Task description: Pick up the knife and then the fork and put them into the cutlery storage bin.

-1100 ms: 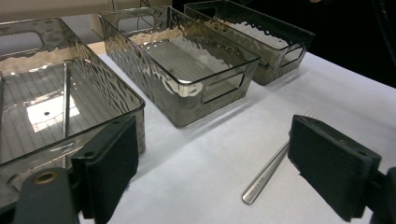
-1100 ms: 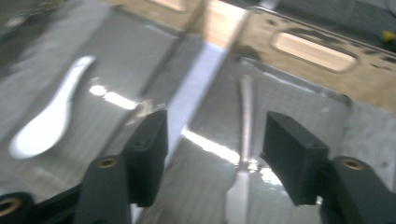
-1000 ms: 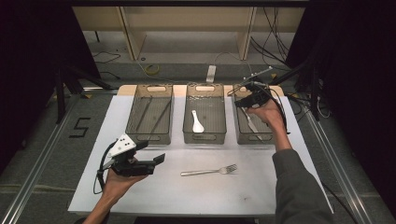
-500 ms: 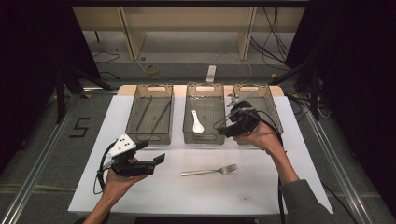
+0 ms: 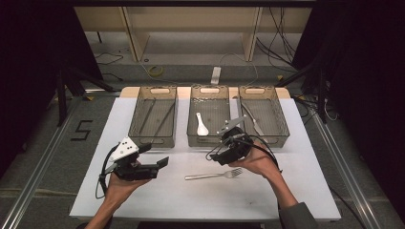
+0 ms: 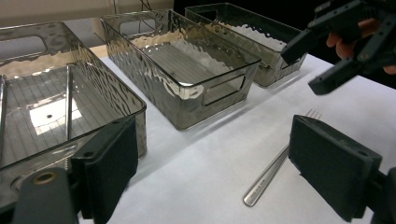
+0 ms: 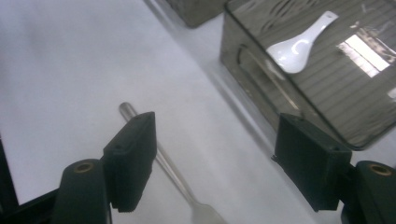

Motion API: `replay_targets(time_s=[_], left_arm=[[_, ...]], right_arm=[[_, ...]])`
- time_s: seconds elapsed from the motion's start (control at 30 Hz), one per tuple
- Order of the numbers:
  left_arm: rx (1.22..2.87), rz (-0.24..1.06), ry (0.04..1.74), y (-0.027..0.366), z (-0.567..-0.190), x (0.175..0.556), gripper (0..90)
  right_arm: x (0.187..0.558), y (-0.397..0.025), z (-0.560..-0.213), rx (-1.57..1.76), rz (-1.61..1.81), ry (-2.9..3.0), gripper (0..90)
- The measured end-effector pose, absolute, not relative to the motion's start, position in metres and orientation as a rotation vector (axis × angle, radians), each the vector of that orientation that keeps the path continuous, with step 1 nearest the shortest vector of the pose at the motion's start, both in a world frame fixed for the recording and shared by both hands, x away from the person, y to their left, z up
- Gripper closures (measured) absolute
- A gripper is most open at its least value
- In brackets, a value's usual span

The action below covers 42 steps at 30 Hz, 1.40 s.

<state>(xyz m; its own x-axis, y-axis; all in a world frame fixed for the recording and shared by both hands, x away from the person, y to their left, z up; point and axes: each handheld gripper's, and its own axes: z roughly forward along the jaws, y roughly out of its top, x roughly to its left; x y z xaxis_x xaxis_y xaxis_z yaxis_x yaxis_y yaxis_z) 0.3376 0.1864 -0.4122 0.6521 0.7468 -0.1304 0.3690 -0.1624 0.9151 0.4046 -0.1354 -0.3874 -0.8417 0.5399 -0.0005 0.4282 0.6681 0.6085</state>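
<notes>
While the fork lies flat on the white table in front of the middle bin, its long axis runs nearly side to side across the person's view, handle end toward the left gripper and tines toward the right hand, tilted a little away at the tine end. Above the tine end hangs the right gripper, jaws spread wide and holding nothing, the fork's handle showing on the table between them in the right gripper view. Off to the fork's left, the left gripper is also wide open and empty, aimed along the table toward the fork, and a white spoon lies in the middle bin.
</notes>
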Motion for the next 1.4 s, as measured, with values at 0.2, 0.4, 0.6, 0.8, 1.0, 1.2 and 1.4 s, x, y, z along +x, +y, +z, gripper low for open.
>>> replay_targets(time_s=[0.2, 0.4, 0.6, 0.8, 1.0, 1.2, 1.4], left_arm=[[1.765, 0.433, 0.900, 0.186, -0.412, 0.337, 15.6], [1.763, 0.436, 0.900, 0.187, -0.412, 0.337, 15.6], [1.762, 0.436, 0.901, 0.187, -0.411, 0.337, 15.6], [1.761, 0.436, 0.901, 0.187, -0.411, 0.337, 15.6], [1.759, 0.438, 0.896, 0.187, -0.411, 0.336, 15.5], [1.752, 0.438, 0.891, 0.188, -0.411, 0.336, 15.5], [1.751, 0.440, 0.891, 0.188, -0.410, 0.336, 15.4]], right_arm=[[0.399, -0.128, -0.397, 0.761, 0.912, 2.733, 30.7], [0.395, -0.118, -0.404, 0.726, 0.863, 2.776, 30.6], [0.393, -0.111, -0.413, 0.698, 0.819, 2.806, 30.7], [0.391, -0.104, -0.420, 0.661, 0.759, 2.834, 31.1], [0.391, -0.101, -0.426, 0.653, 0.717, 2.859, 31.6], [0.392, -0.100, -0.430, 0.650, 0.679, 2.878, 31.7], [0.393, -0.099, -0.434, 0.645, 0.667, 2.897, 33.4]])
